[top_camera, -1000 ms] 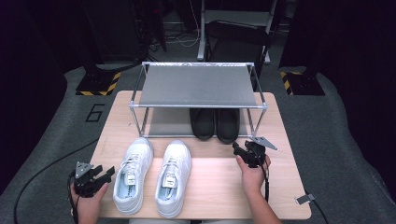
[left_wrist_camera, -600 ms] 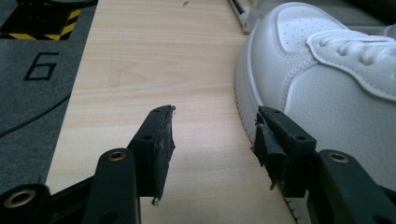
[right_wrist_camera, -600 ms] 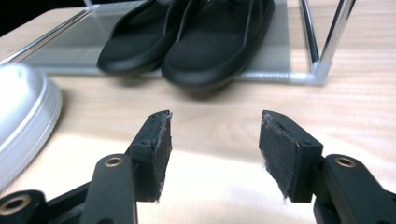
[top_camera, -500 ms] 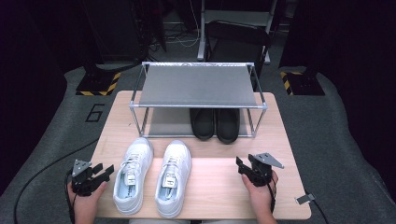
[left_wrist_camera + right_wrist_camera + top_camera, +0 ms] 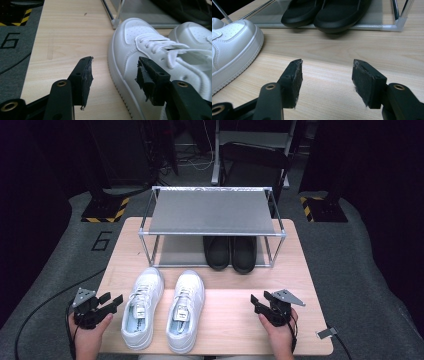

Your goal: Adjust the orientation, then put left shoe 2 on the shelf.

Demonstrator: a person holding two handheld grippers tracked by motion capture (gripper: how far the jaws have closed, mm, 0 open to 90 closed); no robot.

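Left tool (image 5: 111, 301) spread, empty, beside the left white sneaker (image 5: 142, 306). Right tool (image 5: 260, 303) spread, empty. Black shoes (image 5: 230, 252) partly hidden under the rack shelf (image 5: 212, 212).

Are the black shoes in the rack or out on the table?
In: the black shoes sit on the lower shelf of the rack.

Numeral "6" on grey floor mat (image 5: 102, 241)

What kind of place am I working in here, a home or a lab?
Probably a lab or recording studio, not a home. The small wooden table stands on grey floor matting marked with a painted 6, stands with yellow-black hazard-striped bases flank it, and cables and metal equipment frames fill the dark background.
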